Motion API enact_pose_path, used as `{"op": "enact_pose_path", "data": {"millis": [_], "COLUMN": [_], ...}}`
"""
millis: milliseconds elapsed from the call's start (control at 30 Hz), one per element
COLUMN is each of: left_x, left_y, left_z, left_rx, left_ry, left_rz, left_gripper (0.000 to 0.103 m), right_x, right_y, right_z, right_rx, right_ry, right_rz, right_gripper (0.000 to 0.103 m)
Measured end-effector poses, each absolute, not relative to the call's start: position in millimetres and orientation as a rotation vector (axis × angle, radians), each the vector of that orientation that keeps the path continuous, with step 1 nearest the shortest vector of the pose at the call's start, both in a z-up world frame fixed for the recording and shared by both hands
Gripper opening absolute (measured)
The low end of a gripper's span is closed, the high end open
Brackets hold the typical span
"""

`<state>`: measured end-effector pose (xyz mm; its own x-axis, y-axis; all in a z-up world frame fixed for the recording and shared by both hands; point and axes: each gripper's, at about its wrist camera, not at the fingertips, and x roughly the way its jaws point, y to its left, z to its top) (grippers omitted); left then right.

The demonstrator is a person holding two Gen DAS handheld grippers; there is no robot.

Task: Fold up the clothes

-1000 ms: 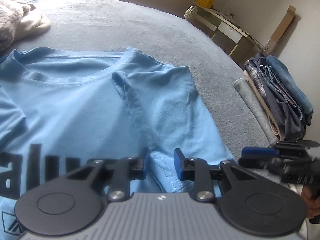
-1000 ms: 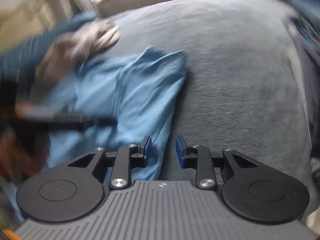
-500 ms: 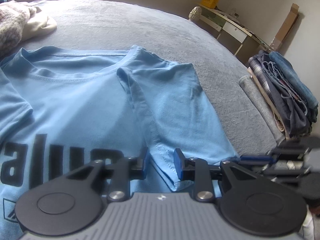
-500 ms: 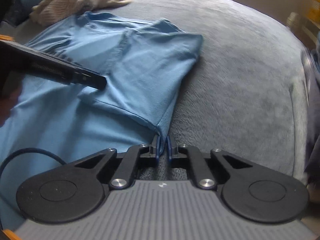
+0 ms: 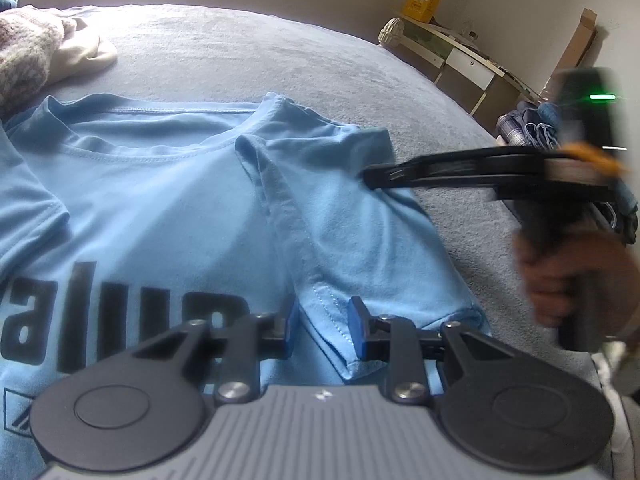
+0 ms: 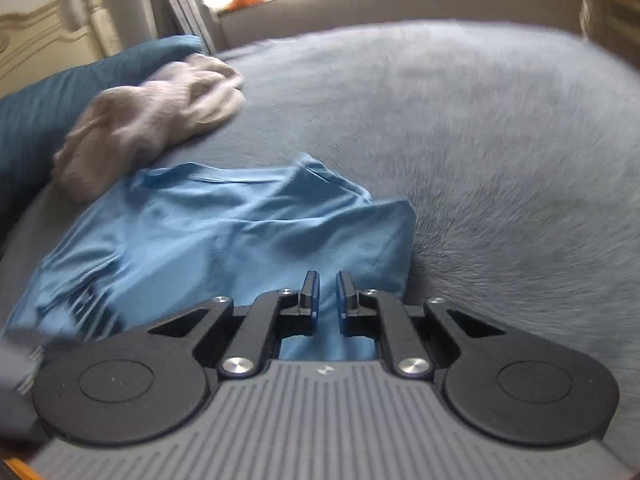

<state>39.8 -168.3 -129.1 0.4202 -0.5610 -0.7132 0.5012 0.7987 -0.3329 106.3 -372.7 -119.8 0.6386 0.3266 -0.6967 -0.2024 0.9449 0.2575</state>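
The grey bed (image 5: 248, 52) lies bare from 12 to 3 o'clock. The blue T-shirt (image 5: 160, 208) lies flat at 9 o'clock. Left gripper (image 5: 320, 330): spread astride the sleeve hem (image 5: 340, 332). Right gripper (image 6: 323, 294): jaws nearly pressed together above the sleeve; whether it pinches fabric cannot be told.

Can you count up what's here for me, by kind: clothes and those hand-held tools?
Light blue T-shirt: 1
Cream heap of clothes: 1
Stack of folded clothes: 1
Hand-held tools: 2, left gripper and right gripper
Total: 5
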Motion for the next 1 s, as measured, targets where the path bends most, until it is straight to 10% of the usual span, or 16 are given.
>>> {"op": "enact_pose_path", "data": {"millis": [300, 1000], "left_x": [87, 160], "left_y": [-90, 52], "left_z": [-77, -9], "left_rx": [-0.115, 0.164], "left_ry": [0.782, 0.967], "left_rz": [-0.568, -0.18], "left_gripper": [0.054, 0.061], "right_x": [122, 121], "right_y": [-380, -345], "right_z": [-104, -86], "right_rx": [0.28, 0.361], "right_ry": [0.735, 0.754], "right_rz": [0.35, 0.476], "right_gripper": [0.01, 0.019]}}
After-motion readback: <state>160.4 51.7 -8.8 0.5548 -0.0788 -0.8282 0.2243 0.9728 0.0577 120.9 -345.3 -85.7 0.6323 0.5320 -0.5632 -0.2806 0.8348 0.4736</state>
